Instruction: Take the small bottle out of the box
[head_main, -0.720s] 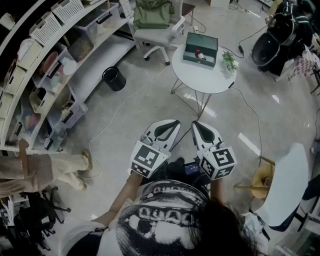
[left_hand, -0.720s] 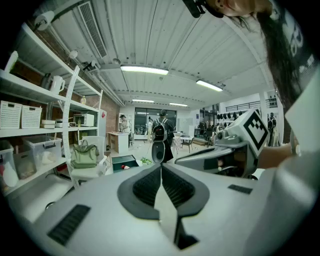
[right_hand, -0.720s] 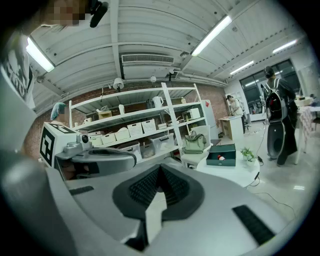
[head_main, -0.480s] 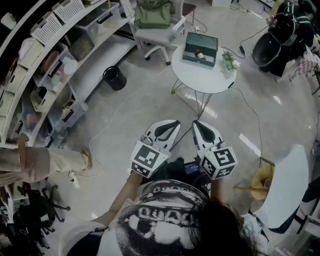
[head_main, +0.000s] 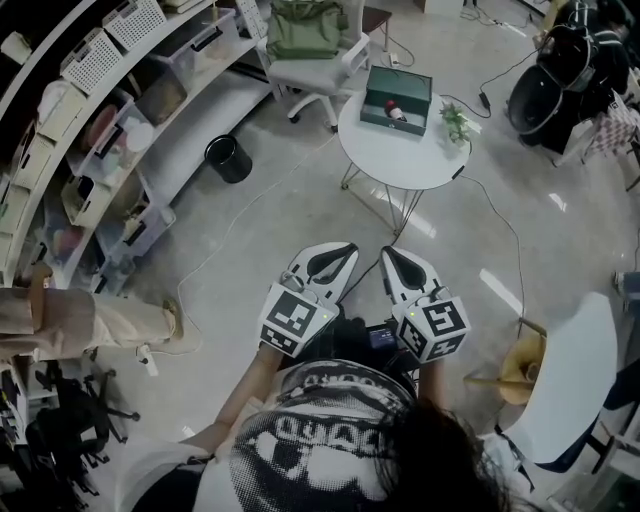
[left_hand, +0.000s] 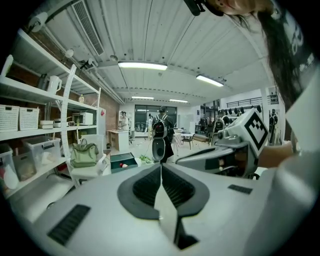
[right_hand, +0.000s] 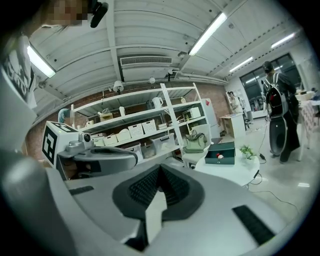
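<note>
A dark green open box (head_main: 399, 99) sits on a round white table (head_main: 400, 155) well ahead of me. In it lies a small bottle (head_main: 395, 110) with a red cap. The right gripper view shows the box (right_hand: 220, 152) and the bottle (right_hand: 219, 156) far off, and the left gripper view shows the box (left_hand: 122, 162) too. My left gripper (head_main: 342, 250) and right gripper (head_main: 389, 253) are held side by side close to my body, far short of the table. Both are shut with nothing between the jaws.
A small potted plant (head_main: 457, 122) stands on the table beside the box. A white chair with a green bag (head_main: 305, 30) is behind the table. Shelving with bins (head_main: 110, 110) runs along the left, a black bin (head_main: 227, 157) on the floor. A person's legs (head_main: 90, 325) are at left; cables cross the floor.
The view has shifted slightly; the table and box sit a bit higher and further left in the frame. The person at left has moved further out of view. Both grippers stay shut.
</note>
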